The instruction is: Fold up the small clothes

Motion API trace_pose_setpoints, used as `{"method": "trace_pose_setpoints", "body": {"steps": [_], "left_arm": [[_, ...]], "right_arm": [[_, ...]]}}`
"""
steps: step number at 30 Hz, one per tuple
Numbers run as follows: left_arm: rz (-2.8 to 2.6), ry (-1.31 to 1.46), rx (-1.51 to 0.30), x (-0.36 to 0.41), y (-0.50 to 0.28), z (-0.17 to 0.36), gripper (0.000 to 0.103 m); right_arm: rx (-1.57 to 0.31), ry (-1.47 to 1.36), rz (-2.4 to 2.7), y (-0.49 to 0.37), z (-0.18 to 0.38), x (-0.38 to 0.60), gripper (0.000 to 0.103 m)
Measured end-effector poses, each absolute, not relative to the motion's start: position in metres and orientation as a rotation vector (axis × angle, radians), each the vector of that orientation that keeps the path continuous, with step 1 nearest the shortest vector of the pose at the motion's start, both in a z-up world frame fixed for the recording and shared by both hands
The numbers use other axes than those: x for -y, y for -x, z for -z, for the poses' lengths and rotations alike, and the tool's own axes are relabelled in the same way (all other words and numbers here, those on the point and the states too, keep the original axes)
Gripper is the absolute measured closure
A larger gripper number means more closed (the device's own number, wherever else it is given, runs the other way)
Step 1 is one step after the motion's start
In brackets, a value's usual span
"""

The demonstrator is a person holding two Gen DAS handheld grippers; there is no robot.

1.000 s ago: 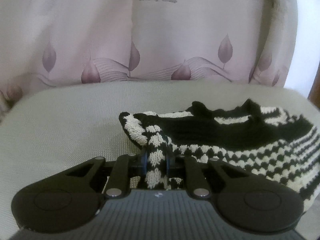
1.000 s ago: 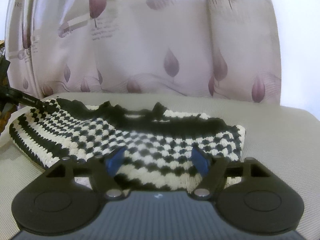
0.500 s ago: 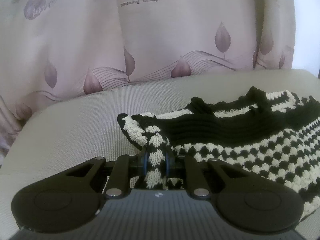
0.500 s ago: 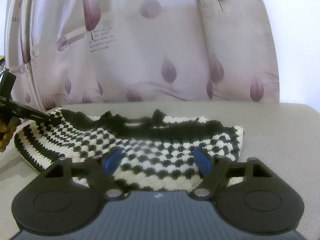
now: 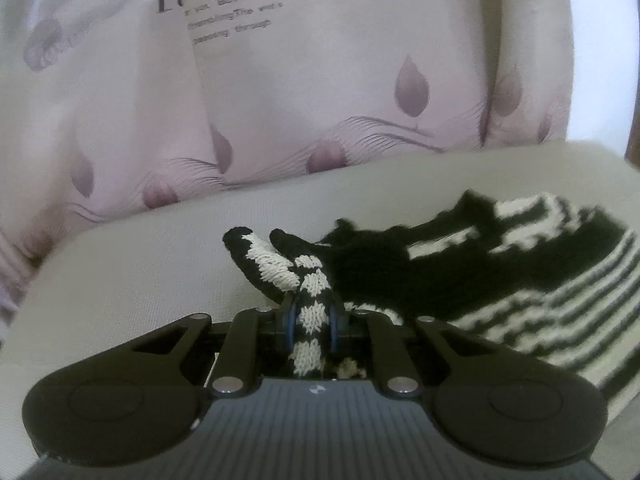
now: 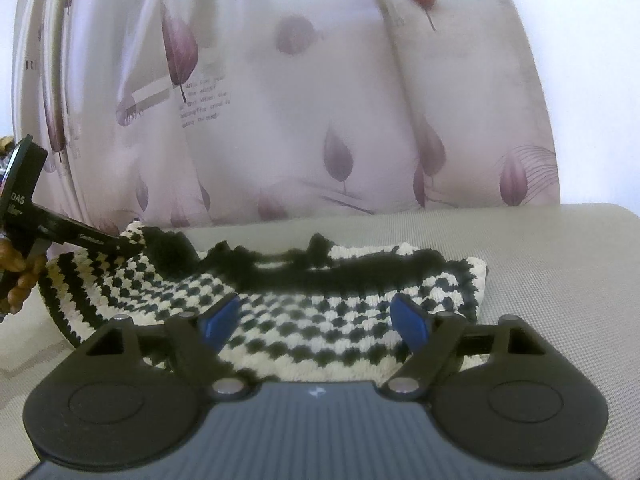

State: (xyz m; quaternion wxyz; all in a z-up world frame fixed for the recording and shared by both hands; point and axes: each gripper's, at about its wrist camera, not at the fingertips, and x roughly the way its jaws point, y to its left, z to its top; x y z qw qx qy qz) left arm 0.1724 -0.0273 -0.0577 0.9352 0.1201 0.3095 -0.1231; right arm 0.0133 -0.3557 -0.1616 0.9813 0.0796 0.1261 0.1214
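Note:
A small black-and-cream knitted garment (image 5: 520, 288) lies on a grey fabric surface (image 5: 140, 280). My left gripper (image 5: 312, 320) is shut on the garment's left edge, a bunched checkered strip pinched between its blue pads and lifted off the surface. In the right wrist view the garment (image 6: 320, 320) spreads flat in front of my right gripper (image 6: 316, 320), which is open and empty just above its near checkered part. The left gripper (image 6: 116, 242) shows there at the garment's far left corner, held by a hand (image 6: 20, 276).
A pale pink curtain (image 5: 320, 80) with leaf prints and text hangs right behind the grey surface; it also fills the back of the right wrist view (image 6: 300, 100). Bare grey surface (image 6: 560, 280) lies to the right of the garment.
My left gripper has lifted and pulled the pinched edge up, raising the garment's left corner. The right gripper stays open and has tilted slightly over the garment.

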Motion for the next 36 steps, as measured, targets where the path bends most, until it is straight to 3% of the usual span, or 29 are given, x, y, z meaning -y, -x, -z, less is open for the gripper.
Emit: {"method": "trace_pose_setpoints", "body": {"steps": [12, 18, 25, 34, 36], "left_arm": [[0.41, 0.104, -0.738, 0.074, -0.159, 0.04, 0.089], [0.567, 0.394, -0.812, 0.05, -0.159, 0.052, 0.088], [0.7, 0.565, -0.825, 0.044, -0.146, 0.077, 0.088], [0.783, 0.732, -0.522, -0.022, -0.091, 0.047, 0.087], [0.715, 0.739, -0.439, -0.053, -0.088, 0.037, 0.076]], "right_arm": [[-0.204, -0.251, -0.259, -0.006, 0.162, 0.369, 0.021], [-0.211, -0.303, -0.261, -0.007, 0.162, 0.374, 0.021], [-0.268, -0.669, -0.548, -0.013, 0.147, 0.37, 0.019], [-0.34, -0.798, -0.646, -0.054, 0.125, 0.339, 0.019], [-0.35, -0.776, -0.659, -0.06, 0.119, 0.328, 0.019]]}}
